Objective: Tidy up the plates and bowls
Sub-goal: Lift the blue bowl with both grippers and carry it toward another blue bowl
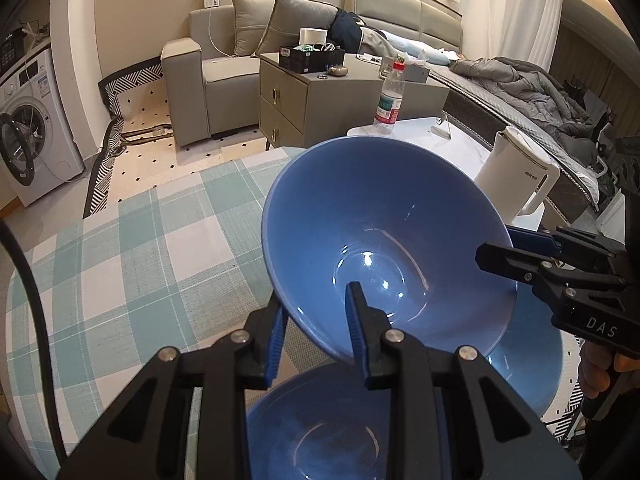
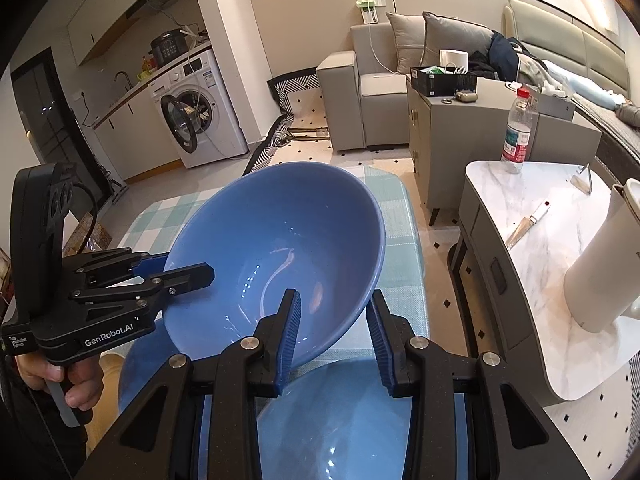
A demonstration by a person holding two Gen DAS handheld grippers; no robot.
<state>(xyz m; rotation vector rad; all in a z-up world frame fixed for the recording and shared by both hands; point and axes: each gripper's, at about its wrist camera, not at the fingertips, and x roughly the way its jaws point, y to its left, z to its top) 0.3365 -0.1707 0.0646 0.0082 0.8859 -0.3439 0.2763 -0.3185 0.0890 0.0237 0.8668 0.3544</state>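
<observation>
A large blue bowl (image 1: 372,232) is held tilted in the air by both grippers. My left gripper (image 1: 316,332) is shut on its near rim, one finger inside and one outside. My right gripper (image 2: 334,336) straddles the opposite rim (image 2: 280,248), with a gap showing at its outer finger, and it also shows in the left wrist view (image 1: 508,250). Below lie more blue dishes: one directly under the held bowl (image 1: 320,432) and another to the right (image 1: 528,368). In the right wrist view a blue dish (image 2: 344,428) lies under my fingers.
A checked green-and-white mat (image 1: 140,260) covers the surface below. A white marble table (image 2: 540,240) holds a white kettle (image 2: 604,264), a water bottle (image 2: 518,132) and a knife (image 2: 526,226). A grey cabinet (image 1: 288,104), sofa and washing machine (image 1: 32,136) stand behind.
</observation>
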